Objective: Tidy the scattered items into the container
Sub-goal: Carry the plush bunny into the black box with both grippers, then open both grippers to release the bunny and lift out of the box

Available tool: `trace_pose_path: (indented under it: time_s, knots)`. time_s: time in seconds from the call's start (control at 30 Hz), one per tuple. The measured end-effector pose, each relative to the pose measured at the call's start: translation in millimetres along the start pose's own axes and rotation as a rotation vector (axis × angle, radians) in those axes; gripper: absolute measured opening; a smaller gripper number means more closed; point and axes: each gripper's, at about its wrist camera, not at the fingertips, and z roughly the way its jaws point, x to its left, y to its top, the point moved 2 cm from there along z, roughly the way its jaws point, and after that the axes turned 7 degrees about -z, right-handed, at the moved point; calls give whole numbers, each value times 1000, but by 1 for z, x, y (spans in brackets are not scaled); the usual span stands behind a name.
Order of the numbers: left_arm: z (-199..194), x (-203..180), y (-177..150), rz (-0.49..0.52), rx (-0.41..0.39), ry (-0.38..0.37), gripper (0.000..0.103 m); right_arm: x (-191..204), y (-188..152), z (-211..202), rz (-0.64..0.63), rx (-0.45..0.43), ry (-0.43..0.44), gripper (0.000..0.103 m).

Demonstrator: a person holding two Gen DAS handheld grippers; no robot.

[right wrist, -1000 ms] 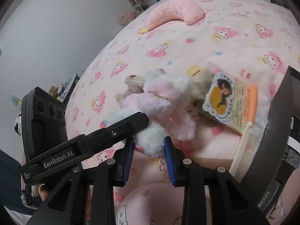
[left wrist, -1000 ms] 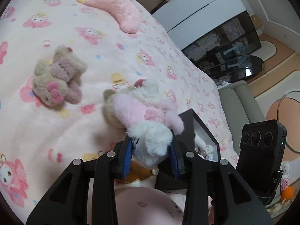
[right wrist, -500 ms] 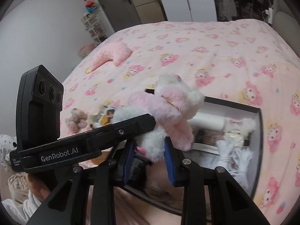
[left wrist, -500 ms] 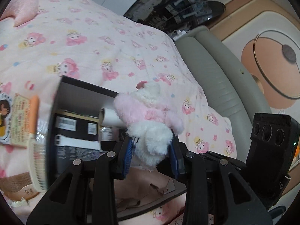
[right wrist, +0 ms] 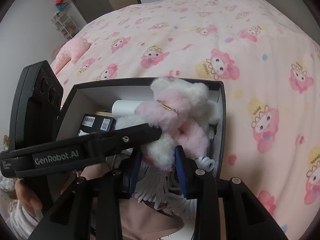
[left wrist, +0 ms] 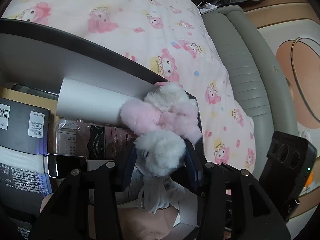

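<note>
Left claw (left wrist: 162,165) and right claw (right wrist: 158,171), each held by a person, flank one end of a pink-and-white plush toy (left wrist: 162,124) over the open black box (right wrist: 222,108) on a bed (right wrist: 200,40) spread with a pink cartoon-print blanket; the left claw's jaws have just been opening, the plush's white end between them, its blue pads seemingly clear of the fur. The right claw's jaws have likewise just been easing apart around the same toy, whether they still grip it cannot be told. Inside the box lie a white tube (left wrist: 88,104), dark cartons (left wrist: 22,128) and white cords (right wrist: 152,188).
</note>
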Motion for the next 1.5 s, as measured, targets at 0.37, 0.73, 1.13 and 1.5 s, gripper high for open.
trace_pose_path:
  time_s: [0.37, 0.73, 1.13, 1.5]
  knots:
    - [4, -6, 10, 99, -64, 198, 22, -18, -3, -45, 28, -129, -227, 30]
    - [3, -2, 6, 60, -57, 152, 22, -4, -2, -42, -35, -164, -162, 30]
    - [19, -8, -5, 133, 20, 156, 22, 3, -5, -16, -29, -89, -207, 30]
    - [-9, -16, -15, 142, 17, 72, 33, 2, -4, -37, 75, -149, -191, 30]
